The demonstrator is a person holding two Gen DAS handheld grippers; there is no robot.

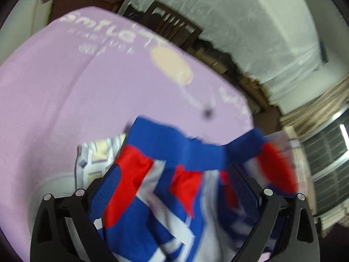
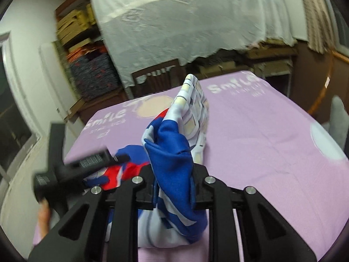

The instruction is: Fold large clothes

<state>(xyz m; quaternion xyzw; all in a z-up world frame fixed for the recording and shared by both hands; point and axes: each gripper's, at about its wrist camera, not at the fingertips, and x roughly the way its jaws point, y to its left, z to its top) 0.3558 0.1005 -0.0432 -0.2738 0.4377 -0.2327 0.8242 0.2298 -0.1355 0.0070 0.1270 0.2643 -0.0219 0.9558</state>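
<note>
A blue, red and white garment lies bunched on a lilac sheet that covers the table. My left gripper has its jaws wide apart, and the cloth fills the space between them in a blurred view. My right gripper is shut on a thick fold of the same garment, whose pale patterned part stands up beyond the fingers. The left gripper shows in the right wrist view, low at the left, touching the cloth.
The lilac sheet carries white lettering and pale round patches. A dark wooden chair stands at the far edge. Behind are shelves of stacked boxes and furniture under a white dust cover.
</note>
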